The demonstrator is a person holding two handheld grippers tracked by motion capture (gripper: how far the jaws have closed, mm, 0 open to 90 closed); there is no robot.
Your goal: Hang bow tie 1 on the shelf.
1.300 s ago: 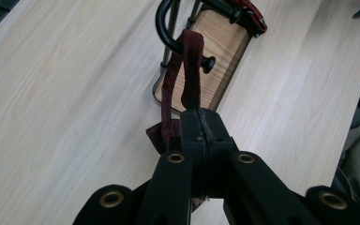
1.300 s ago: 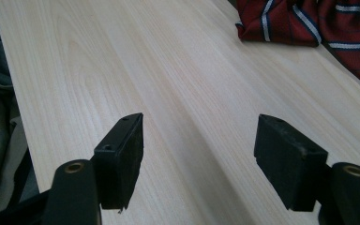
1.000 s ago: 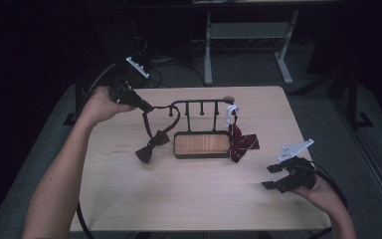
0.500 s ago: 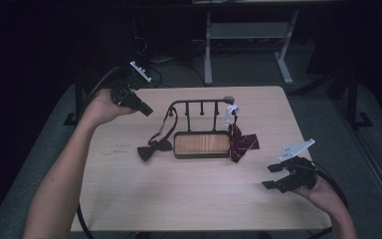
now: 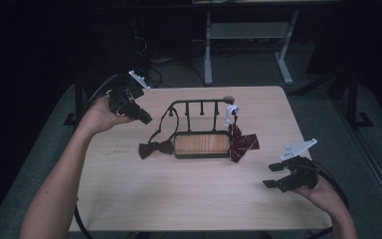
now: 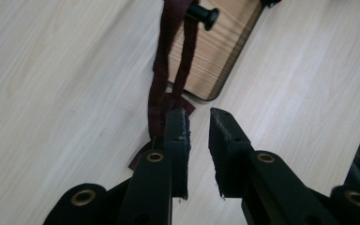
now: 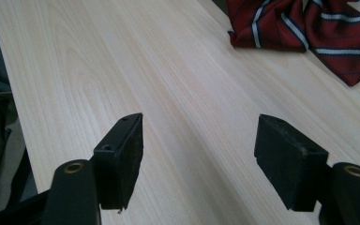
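1. Your left claw (image 5: 138, 115) hangs over the far-left part of the surface (image 5: 189, 194), its jaws parted by a narrow gap with nothing between them. In the left gripper view the dark bow tie (image 6: 168, 101) lies just beyond the jaw tips, not held.

2. The dark bow tie (image 5: 155, 148) has its bow flat on the surface just left of the rack's wooden base (image 5: 201, 144). Its strap rises and loops over the left end of the black metal rack (image 5: 199, 104). The strap's long axis runs from the peg down and toward you, roughly in line with the left claw.

3. Your right claw (image 5: 274, 175) hovers low at the near-right corner, jaws wide apart and empty. The red striped bow tie (image 5: 241, 142) lies against the rack's right end, well apart from that claw, up and to the left of it. In the right gripper view the red striped bow tie (image 7: 300, 28) sits beyond the jaws, toward the upper right.

4. The left hand is much the nearer to the dark tie; the right is the nearer to the striped one.

5. Since a second ago, your left claw has pulled back up and to the left, away from the strap. The dark bow has settled flat beside the base. The right claw has not moved.
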